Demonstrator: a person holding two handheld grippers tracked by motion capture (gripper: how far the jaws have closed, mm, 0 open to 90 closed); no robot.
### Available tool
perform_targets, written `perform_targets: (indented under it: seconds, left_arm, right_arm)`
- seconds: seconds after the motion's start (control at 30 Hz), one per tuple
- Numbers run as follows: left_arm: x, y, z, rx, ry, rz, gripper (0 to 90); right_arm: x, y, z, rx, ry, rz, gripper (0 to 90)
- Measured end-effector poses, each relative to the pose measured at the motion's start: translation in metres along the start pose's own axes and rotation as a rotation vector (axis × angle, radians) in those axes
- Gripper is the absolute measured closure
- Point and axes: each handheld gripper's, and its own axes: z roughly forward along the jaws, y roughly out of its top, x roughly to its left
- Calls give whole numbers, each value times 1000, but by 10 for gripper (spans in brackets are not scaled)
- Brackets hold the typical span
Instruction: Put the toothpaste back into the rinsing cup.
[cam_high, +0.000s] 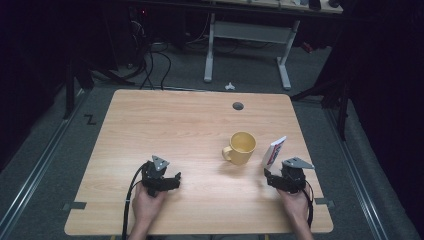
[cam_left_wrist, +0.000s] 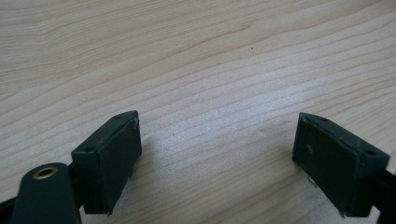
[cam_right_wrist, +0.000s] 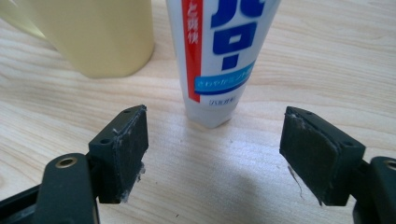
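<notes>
A white tube (cam_high: 273, 152) with blue and red print stands on its narrow end on the wooden table (cam_high: 175, 120), wide end up and leaning a little. Just left of it sits a yellow mug (cam_high: 242, 148) with its handle to the left. My right gripper (cam_high: 275, 176) rests right in front of the tube. In the right gripper view its jaws stand wide apart (cam_right_wrist: 215, 140), the tube (cam_right_wrist: 219, 56) is just beyond them untouched, and the mug (cam_right_wrist: 93, 32) is at upper left. My left gripper (cam_high: 167, 181) lies open (cam_left_wrist: 217, 154) on bare wood at front left.
A round cable hole (cam_high: 238, 106) sits near the table's far edge. Beyond the table a white desk frame (cam_high: 247, 45) and cables stand on the grey floor. The table's right edge is close to the right hand.
</notes>
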Motion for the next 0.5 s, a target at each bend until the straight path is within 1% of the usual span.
perform_targets:
  seconds: [0.1,0.27,0.3,0.5]
  left_arm:
    - [0,0,0,0,0,0,159]
    - [0,0,0,0,0,1,158]
    - [0,0,0,0,0,0,158]
    - [0,0,0,0,0,1,158]
  right_arm:
    - [-1,2,-3,-12,9,5,230]
    - [-1,7,-6,-30,25,-2,221]
    - [-1,7,-7,-32,26,6,217]
    - [-2,11,-10,-54,35,13,206]
